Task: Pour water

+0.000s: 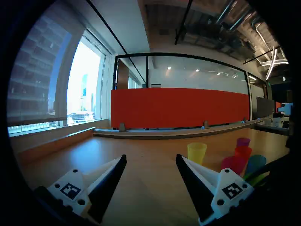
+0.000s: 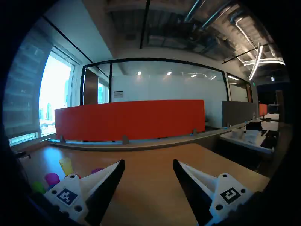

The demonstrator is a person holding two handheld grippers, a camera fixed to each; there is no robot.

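I log a yellow cup (image 1: 196, 151), purple cup (image 1: 243, 142), red cup (image 1: 243, 151), magenta cup (image 1: 233, 164), teal cup (image 1: 256, 162); orange-red divider (image 1: 180, 107); tan wooden tabletop (image 1: 150, 160).

A wooden table (image 1: 150, 177) is carrying a cluster of plastic cups toward its right side in the left gripper view. A yellow cup (image 1: 196, 151) is standing upright, a little apart on the left. A purple cup (image 1: 243, 142), an orange-red cup (image 1: 243, 151), a pink cup (image 1: 232, 164) and a teal cup (image 1: 256, 162) are crowding close together. A red divider panel (image 1: 180, 107) is standing along the table's far edge.
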